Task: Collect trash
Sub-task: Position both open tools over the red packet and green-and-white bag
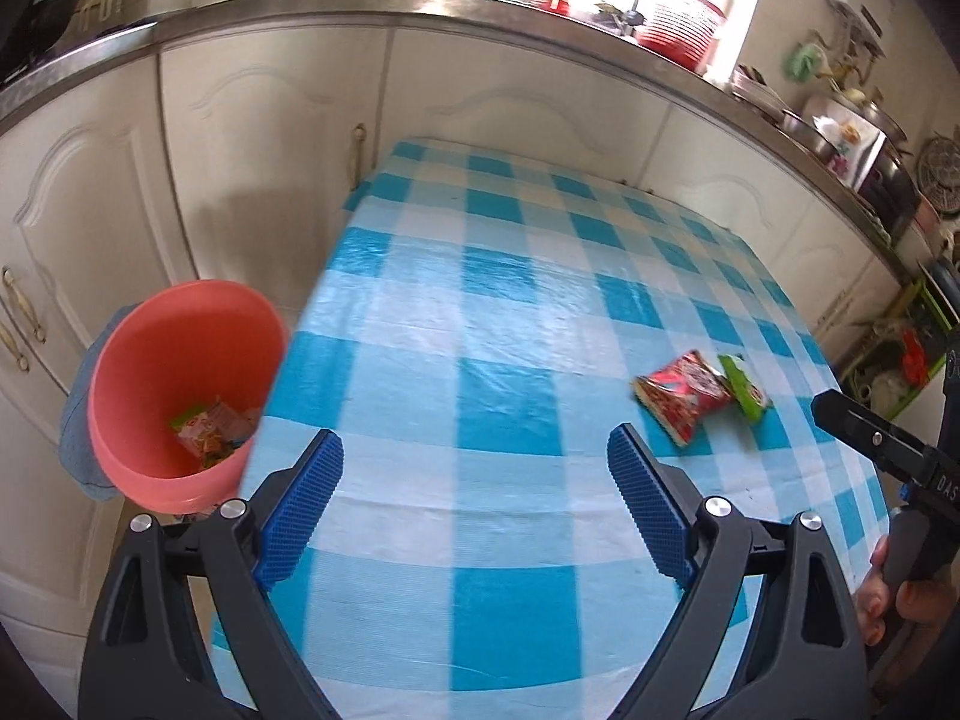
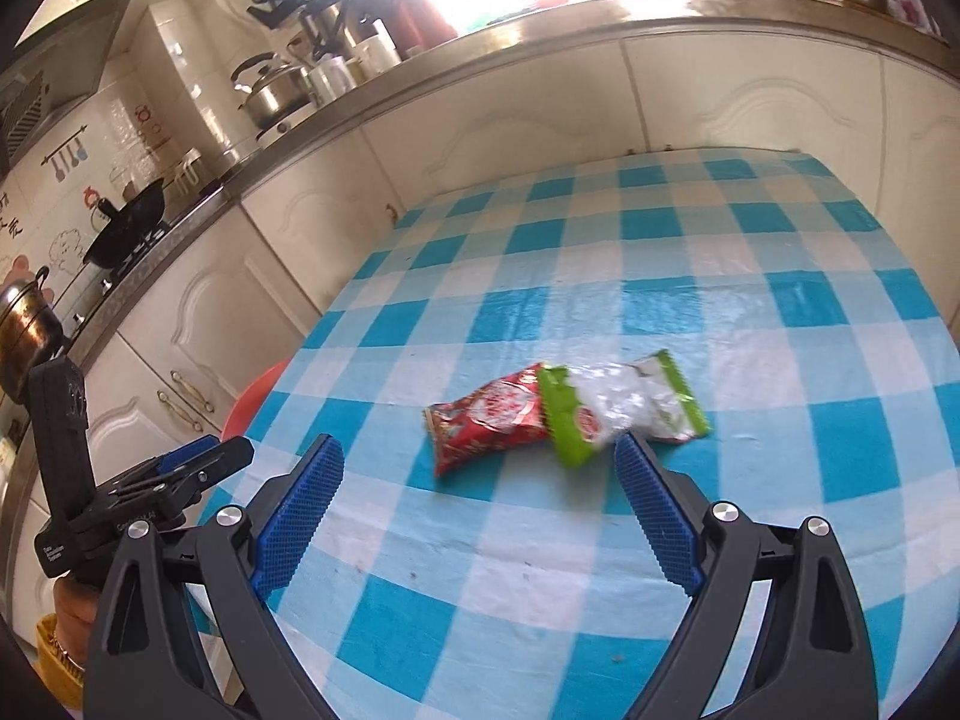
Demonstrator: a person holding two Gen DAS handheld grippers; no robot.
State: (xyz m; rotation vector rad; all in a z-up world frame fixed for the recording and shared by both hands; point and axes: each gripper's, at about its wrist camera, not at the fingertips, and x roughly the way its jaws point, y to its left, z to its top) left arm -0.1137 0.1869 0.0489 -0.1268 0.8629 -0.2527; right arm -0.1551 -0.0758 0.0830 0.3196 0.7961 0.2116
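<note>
A red snack wrapper (image 2: 489, 423) and a green-and-clear wrapper (image 2: 618, 405) lie side by side on the blue checked tablecloth (image 2: 690, 300). My right gripper (image 2: 480, 468) is open just short of them, nothing between its blue pads. In the left wrist view the red wrapper (image 1: 684, 393) and green wrapper (image 1: 744, 387) lie far right, and my left gripper (image 1: 474, 462) hangs open and empty over the table's left part. A salmon-pink bin (image 1: 180, 390) stands beside the table's left edge with several wrappers inside.
White kitchen cabinets (image 1: 252, 138) and a steel counter (image 1: 420, 6) crowded with pots and bottles run behind the table. A person's hand (image 1: 882, 594) holds the right gripper's handle at the right edge. The left gripper's body (image 2: 138, 486) shows at the left of the right wrist view.
</note>
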